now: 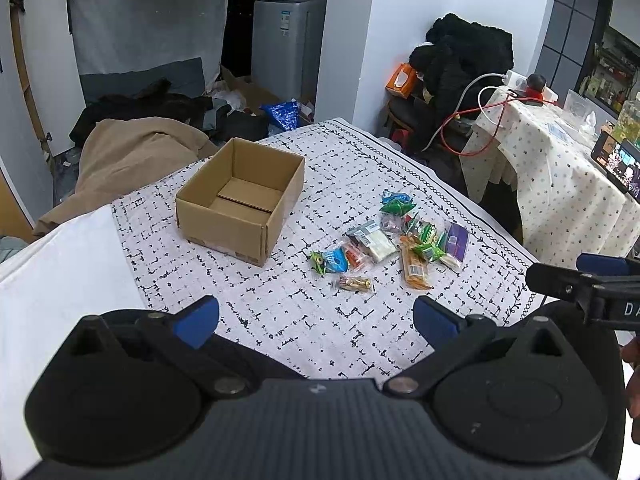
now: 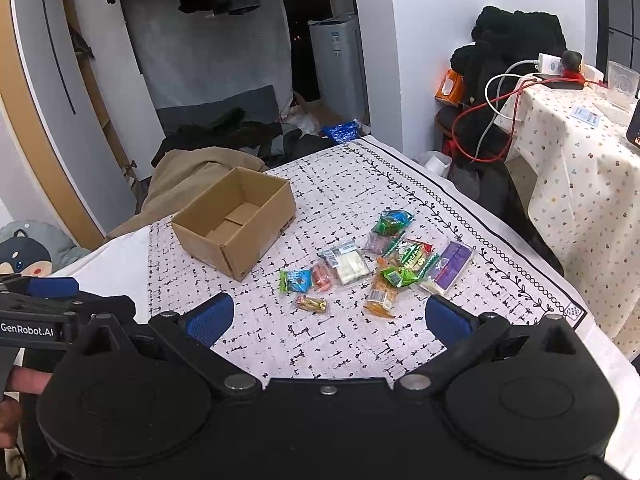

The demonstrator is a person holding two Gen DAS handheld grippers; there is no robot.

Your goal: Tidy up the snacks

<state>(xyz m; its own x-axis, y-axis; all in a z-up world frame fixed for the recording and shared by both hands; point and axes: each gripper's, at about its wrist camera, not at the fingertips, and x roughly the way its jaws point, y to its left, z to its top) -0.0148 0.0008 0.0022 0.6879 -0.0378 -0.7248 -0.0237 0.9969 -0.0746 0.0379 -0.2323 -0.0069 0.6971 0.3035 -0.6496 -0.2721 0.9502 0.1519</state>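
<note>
An open, empty cardboard box [image 1: 240,200] stands on the patterned cloth, also in the right wrist view [image 2: 236,222]. Several wrapped snacks [image 1: 396,240] lie in a loose pile to its right, also in the right wrist view [image 2: 380,264]: an orange bar [image 2: 382,294], a purple pack [image 2: 454,262], a blue-green packet [image 2: 296,280], a small gold candy [image 2: 311,303]. My left gripper [image 1: 316,322] is open and empty, held above the cloth short of the snacks. My right gripper [image 2: 328,318] is open and empty, just short of the pile.
The patterned cloth [image 1: 320,320] covers a bed or table, with its edge on the right. A side table [image 2: 580,168] with a floral cloth, cables and a phone stands at the right. Clothes, a beige blanket [image 1: 132,160] and clutter lie behind the box.
</note>
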